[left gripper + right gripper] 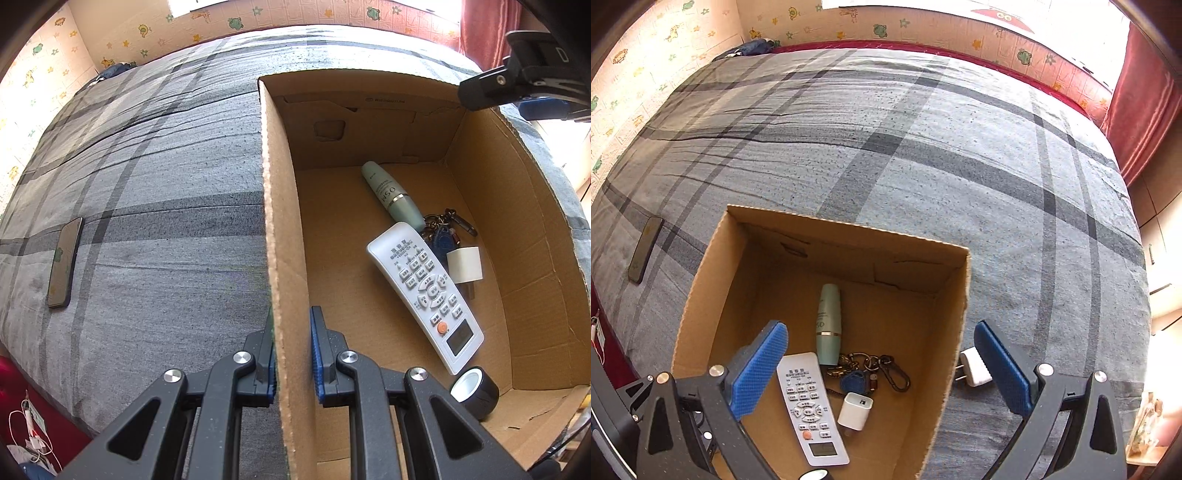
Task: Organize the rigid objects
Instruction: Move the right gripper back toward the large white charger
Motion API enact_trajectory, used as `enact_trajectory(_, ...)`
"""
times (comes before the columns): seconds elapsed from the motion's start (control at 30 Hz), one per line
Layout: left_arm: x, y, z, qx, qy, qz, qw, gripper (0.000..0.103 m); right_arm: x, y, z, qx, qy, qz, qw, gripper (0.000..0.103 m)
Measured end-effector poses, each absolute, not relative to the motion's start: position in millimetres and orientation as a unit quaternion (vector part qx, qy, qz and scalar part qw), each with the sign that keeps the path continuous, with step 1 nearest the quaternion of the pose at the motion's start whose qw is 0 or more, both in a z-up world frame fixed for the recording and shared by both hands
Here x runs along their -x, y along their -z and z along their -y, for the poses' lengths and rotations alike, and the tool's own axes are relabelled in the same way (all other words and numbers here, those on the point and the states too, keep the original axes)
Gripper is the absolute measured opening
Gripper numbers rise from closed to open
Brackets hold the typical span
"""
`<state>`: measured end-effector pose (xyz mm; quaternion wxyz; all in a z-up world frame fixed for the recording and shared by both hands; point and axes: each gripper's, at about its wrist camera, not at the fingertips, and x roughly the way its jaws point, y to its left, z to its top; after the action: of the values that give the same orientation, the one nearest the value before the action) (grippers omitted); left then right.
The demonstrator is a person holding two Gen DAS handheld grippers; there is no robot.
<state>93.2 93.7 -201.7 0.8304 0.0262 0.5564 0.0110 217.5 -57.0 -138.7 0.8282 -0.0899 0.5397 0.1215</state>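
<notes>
A: Cardboard box (701, 280) sits on our grey plaid bedspread (923, 184), open top, plain brown walls. Inside we see a white remote (809, 410), a pale green bottle (828, 325), a key bunch (871, 369), a white charger cube (855, 410) and a black tape roll (476, 391).

B: Grippers?

A: Our left gripper (293, 373) is clamped on the box's left wall, blue pads either side of the cardboard. Our right gripper (882, 369) is spread wide above the box, nothing between its pads.

B: Outside the box?

A: We see a white plug adapter (975, 367) just beside the right wall and a phone (64, 264) well apart on the left.
</notes>
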Motion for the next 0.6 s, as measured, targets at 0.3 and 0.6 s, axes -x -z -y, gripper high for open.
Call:
enact_trajectory(0.3,-93.2,201.8,-93.6,-0.028,-0.011,-0.556,0.831,0.017,-225.3,130.2,119.7,0.074,-0.084,-0.533,0.839,0.103)
enact_trajectory(0.6,-93.2,201.6,-94.0,-0.026,-0.01,-0.556,0.831,0.017,-228.4,145.6,172.0,0.048,-0.067,-0.54,0.838,0.103)
